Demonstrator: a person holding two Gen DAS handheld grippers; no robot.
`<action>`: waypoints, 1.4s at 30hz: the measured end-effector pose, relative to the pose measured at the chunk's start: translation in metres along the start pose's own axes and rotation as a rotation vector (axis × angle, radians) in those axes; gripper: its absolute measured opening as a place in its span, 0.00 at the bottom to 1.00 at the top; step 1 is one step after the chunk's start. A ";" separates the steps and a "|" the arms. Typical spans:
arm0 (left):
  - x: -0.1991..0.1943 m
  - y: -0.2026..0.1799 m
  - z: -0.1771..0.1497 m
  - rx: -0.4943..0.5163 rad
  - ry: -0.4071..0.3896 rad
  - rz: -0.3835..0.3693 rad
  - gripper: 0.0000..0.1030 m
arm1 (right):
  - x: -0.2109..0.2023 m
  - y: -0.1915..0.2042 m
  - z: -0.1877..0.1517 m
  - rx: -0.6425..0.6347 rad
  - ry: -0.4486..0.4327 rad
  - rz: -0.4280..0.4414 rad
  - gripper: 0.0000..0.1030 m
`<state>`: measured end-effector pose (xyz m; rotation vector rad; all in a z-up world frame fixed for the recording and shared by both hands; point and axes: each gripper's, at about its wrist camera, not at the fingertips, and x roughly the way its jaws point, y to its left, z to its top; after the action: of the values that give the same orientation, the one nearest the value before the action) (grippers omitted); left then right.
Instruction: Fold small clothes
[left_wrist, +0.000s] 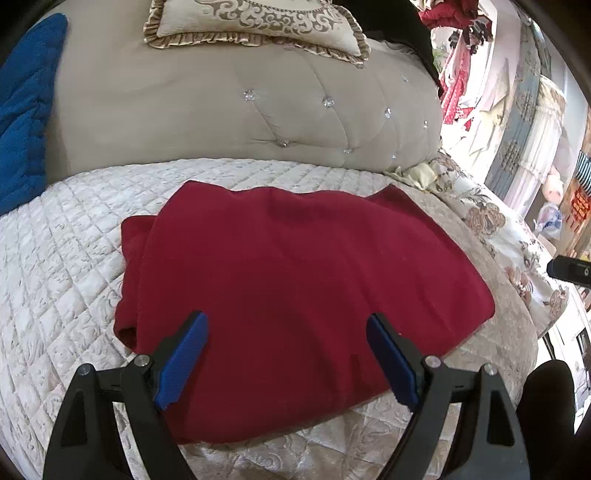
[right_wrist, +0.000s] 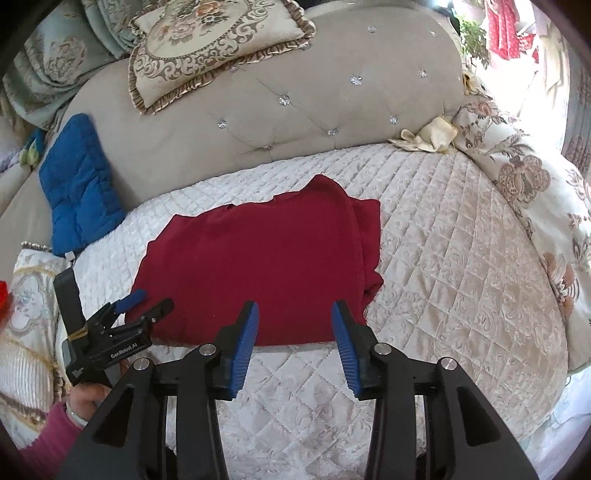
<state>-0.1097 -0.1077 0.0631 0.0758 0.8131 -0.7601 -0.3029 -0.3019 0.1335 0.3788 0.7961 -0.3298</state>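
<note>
A dark red garment (left_wrist: 295, 295) lies folded into a rough rectangle on the white quilted bed cover (left_wrist: 55, 277); it also shows in the right wrist view (right_wrist: 258, 258). My left gripper (left_wrist: 288, 321) is open and empty, just above the garment's near edge. In the right wrist view the left gripper (right_wrist: 151, 301) sits at the garment's left near corner, held by a hand. My right gripper (right_wrist: 294, 308) is open and empty, hovering at the garment's near edge toward its right side.
A tufted beige headboard (right_wrist: 295, 110) with an ornate cushion (right_wrist: 207, 48) stands behind the bed. A blue quilted pad (right_wrist: 77, 184) leans at the left. A floral duvet (right_wrist: 535, 203) and a pale cloth (right_wrist: 432, 138) lie at the right.
</note>
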 end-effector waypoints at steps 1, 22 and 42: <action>-0.001 0.001 0.000 -0.002 -0.002 0.001 0.88 | 0.000 0.002 0.000 0.000 0.003 0.000 0.20; 0.001 0.034 0.008 -0.105 -0.055 0.267 0.88 | 0.090 0.028 0.016 -0.152 0.053 0.040 0.20; -0.005 0.067 -0.001 -0.233 -0.018 0.251 0.88 | 0.145 0.075 0.031 -0.199 0.132 0.169 0.20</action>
<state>-0.0696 -0.0553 0.0517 -0.0379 0.8519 -0.4261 -0.1561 -0.2701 0.0613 0.2803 0.9108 -0.0671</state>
